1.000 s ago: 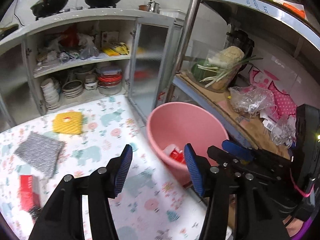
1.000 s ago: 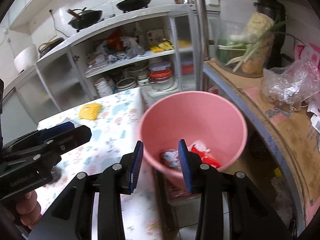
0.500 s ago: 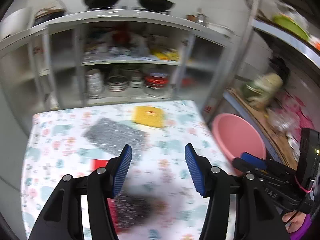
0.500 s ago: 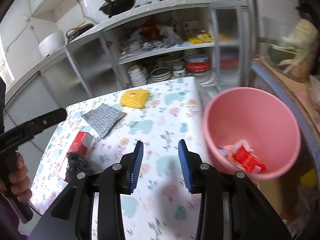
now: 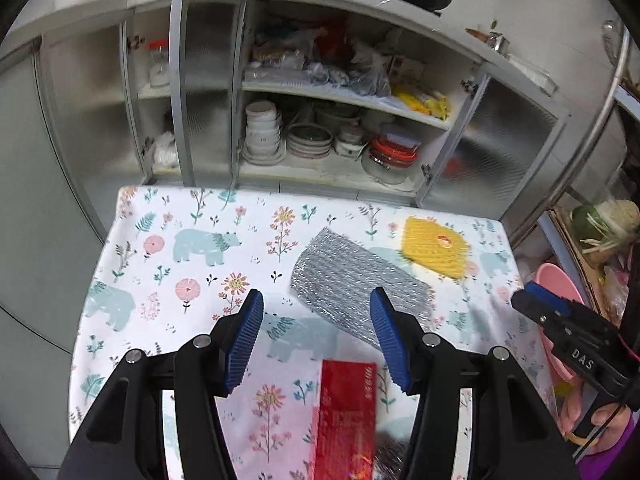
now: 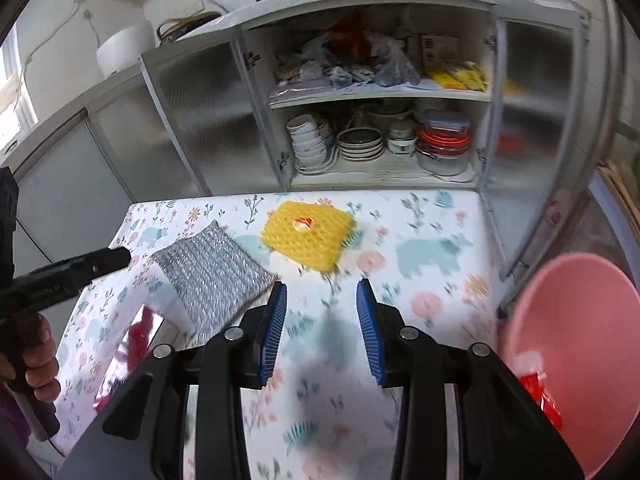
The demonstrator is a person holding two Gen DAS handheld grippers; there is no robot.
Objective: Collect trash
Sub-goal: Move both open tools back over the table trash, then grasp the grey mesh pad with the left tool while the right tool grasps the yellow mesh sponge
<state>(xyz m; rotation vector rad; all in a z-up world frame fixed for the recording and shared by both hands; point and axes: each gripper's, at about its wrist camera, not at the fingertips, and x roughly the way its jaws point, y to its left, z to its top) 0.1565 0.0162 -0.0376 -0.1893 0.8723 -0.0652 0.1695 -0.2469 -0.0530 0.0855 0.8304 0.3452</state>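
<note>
**Q:** Where are both grippers right now, and can you read any labels?

**A:** My left gripper (image 5: 316, 336) is over the floral tablecloth (image 5: 192, 248) with its jaws spread wide and nothing in them. Just below and between the fingers sits a red box (image 5: 346, 416); it has gold lettering, too blurry for me to read. A silver scrubbing cloth (image 5: 352, 280) lies right ahead of the tips, with a yellow sponge (image 5: 436, 248) further ahead to the right. The only writing I can actually make out is "DAS" on the body of the right gripper (image 6: 322, 320), seen from the left cam.

**Q:** And the right one?

**A:** Jaws partly apart, also empty, hovering over the cloth. The pink bin (image 6: 568, 344) is off to its right past the table edge, with red wrappers (image 6: 540, 396) inside it.
</note>
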